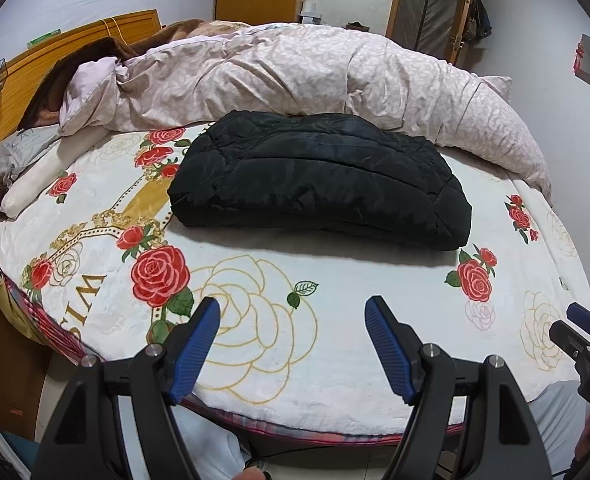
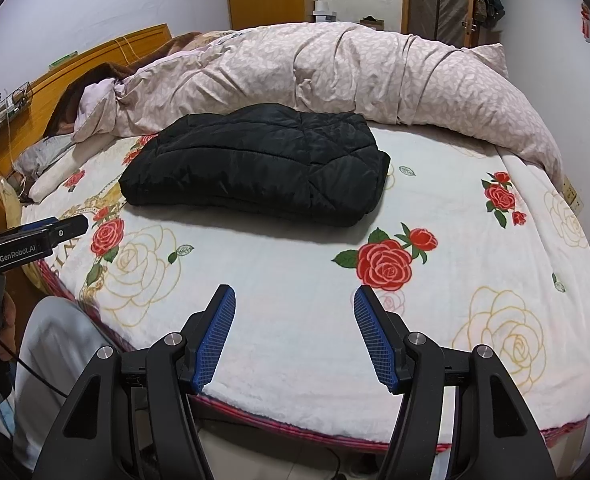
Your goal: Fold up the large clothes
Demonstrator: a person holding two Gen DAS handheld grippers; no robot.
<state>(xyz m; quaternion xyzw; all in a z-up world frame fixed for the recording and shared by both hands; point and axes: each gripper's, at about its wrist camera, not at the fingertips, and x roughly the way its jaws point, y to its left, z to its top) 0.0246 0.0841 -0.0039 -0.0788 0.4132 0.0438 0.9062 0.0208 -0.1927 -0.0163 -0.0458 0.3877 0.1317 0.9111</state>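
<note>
Over the bed's near edge, left tool point(image 1: 293, 312) and right tool point(image 2: 295, 300) hover level, wide open, empty.

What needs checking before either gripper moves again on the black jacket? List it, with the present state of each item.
1. Left gripper jaws open and holding nothing: ok.
2. Right gripper jaws open and holding nothing: ok.
3. Black jacket lies as a folded bundle on the rose blanket: ok.
4. Both grippers apart from the jacket, near the bed's front edge: ok.
5. Pink quilt not lying over the jacket: ok from the front; contact along the jacket's far edge, cannot tell.
6. Sleeves tucked inside the bundle: cannot tell.
</note>
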